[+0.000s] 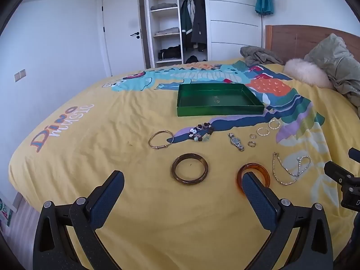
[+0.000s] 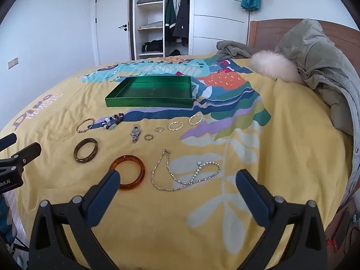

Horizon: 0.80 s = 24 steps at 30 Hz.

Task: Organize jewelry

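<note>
Both tools, left tool [image 1: 183,183] and right tool [image 2: 177,182], gape empty over the yellow dinosaur-print bedspread [image 1: 112,157]; only the right view shows the olive fur-trimmed coat's [image 2: 315,63] full spread.

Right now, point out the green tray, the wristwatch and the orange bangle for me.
green tray [image 2: 148,103]: right wrist view, on its near outer wall.
wristwatch [image 2: 136,131]: right wrist view, on the dial.
orange bangle [image 2: 141,171]: right wrist view, on the right side of the ring.
</note>
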Each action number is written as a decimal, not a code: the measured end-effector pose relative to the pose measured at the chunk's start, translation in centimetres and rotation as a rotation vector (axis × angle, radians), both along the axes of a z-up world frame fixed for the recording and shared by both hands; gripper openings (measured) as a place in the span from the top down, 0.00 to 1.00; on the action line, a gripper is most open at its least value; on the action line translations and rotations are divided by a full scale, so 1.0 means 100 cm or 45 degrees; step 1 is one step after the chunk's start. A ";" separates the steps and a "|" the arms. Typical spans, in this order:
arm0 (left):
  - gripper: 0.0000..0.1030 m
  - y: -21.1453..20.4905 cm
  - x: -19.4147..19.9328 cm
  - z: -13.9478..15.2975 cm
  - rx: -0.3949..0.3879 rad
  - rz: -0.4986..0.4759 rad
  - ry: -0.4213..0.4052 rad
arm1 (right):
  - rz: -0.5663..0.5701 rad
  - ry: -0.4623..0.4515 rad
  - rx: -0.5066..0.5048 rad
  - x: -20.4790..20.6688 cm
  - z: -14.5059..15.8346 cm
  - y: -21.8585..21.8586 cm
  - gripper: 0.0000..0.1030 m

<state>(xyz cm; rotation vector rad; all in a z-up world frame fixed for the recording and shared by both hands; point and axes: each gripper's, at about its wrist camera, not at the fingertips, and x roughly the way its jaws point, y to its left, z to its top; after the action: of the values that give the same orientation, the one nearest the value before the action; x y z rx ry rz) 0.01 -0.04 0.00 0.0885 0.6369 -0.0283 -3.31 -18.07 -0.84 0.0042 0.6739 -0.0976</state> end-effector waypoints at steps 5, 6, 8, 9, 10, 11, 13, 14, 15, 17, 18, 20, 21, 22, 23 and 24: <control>0.00 -0.002 -0.002 0.000 0.010 0.002 -0.008 | 0.000 0.006 0.002 0.004 0.003 -0.002 0.00; 0.00 -0.003 0.001 -0.004 0.004 0.004 0.008 | 0.001 0.008 0.000 0.005 0.004 -0.002 0.00; 0.00 -0.003 0.002 -0.005 0.002 0.004 0.016 | -0.004 -0.007 0.009 0.001 0.002 -0.003 0.00; 0.00 -0.003 0.002 -0.006 0.002 0.005 0.016 | -0.004 -0.007 0.007 0.002 0.002 -0.003 0.00; 0.00 -0.004 0.002 -0.006 0.002 0.006 0.016 | -0.003 -0.007 0.004 0.004 0.002 -0.002 0.00; 0.00 -0.002 0.001 -0.006 -0.001 0.007 0.017 | -0.004 -0.009 0.000 0.000 0.004 -0.009 0.00; 0.00 -0.001 0.001 -0.007 -0.005 0.007 0.018 | -0.005 -0.013 0.000 -0.002 0.004 -0.012 0.00; 0.00 -0.002 0.002 -0.007 -0.004 0.008 0.021 | -0.005 -0.013 0.001 -0.002 0.004 -0.013 0.00; 0.00 -0.003 0.002 -0.008 -0.004 0.008 0.021 | -0.008 -0.010 -0.001 0.000 0.005 -0.012 0.00; 0.00 0.000 0.000 -0.011 -0.010 0.010 0.026 | -0.018 -0.011 -0.010 0.001 0.003 -0.008 0.00; 0.00 0.000 0.001 -0.013 -0.010 0.008 0.030 | -0.022 -0.011 -0.013 0.001 0.003 -0.006 0.00; 0.00 0.000 0.001 -0.014 -0.010 0.007 0.038 | -0.026 -0.008 -0.017 0.002 0.003 -0.005 0.00; 0.00 0.000 0.001 -0.015 -0.011 0.004 0.043 | -0.027 -0.010 -0.018 0.002 0.003 -0.005 0.00; 0.00 -0.001 0.001 -0.016 -0.012 0.000 0.050 | -0.029 -0.010 -0.021 0.002 0.003 -0.005 0.00; 0.00 -0.002 0.001 -0.015 -0.013 0.000 0.055 | -0.032 -0.011 -0.024 0.002 0.003 -0.005 0.00; 0.00 -0.002 0.002 -0.014 -0.016 -0.001 0.059 | -0.035 -0.014 -0.024 0.002 0.003 -0.005 0.00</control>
<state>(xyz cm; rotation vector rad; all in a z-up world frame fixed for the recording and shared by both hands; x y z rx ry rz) 0.16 -0.22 -1.45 0.0758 0.6833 -0.0350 -3.13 -18.57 -0.50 -0.0043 0.6619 -0.1305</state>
